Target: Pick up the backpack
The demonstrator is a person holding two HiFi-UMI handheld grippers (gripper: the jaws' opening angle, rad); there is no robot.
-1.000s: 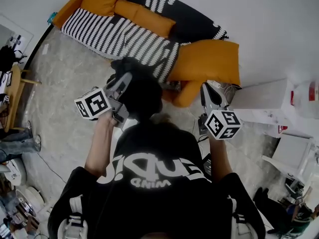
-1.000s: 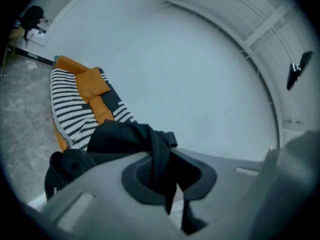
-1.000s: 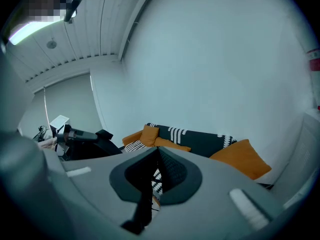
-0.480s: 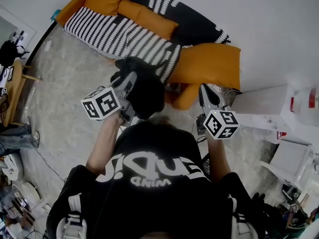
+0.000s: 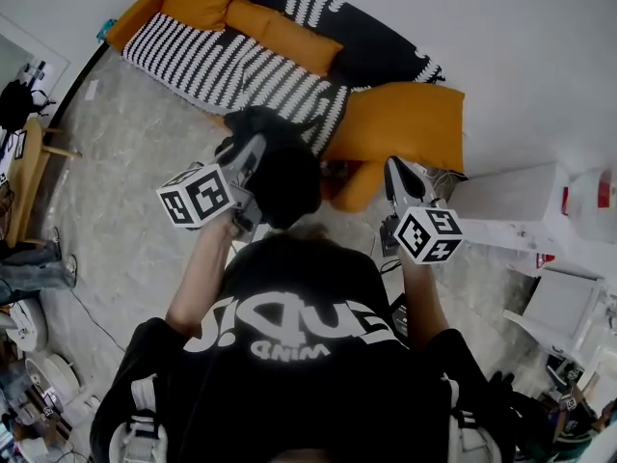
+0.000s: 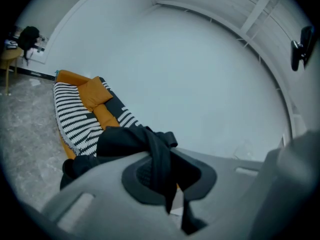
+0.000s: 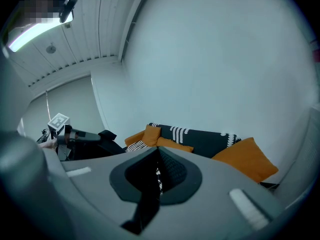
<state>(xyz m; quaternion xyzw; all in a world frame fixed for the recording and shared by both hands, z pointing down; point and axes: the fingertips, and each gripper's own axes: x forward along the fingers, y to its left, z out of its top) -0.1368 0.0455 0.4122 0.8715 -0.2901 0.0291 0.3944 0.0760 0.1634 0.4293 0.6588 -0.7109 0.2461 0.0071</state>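
Head view, centre: left tool clamps the black backpack (by a strap); right tool, right of it, is closed and empty.

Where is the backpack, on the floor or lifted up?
Lifted up: the left tongs pinch its strap, and the backpack hangs above the floor.

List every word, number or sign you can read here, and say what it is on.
"MIND", probably, upside down: small white line on the black shirt.
Large white letters above it: not clearly readable.
Red label on the white container: too blurred.
Marker cubes: patterns only, no words.
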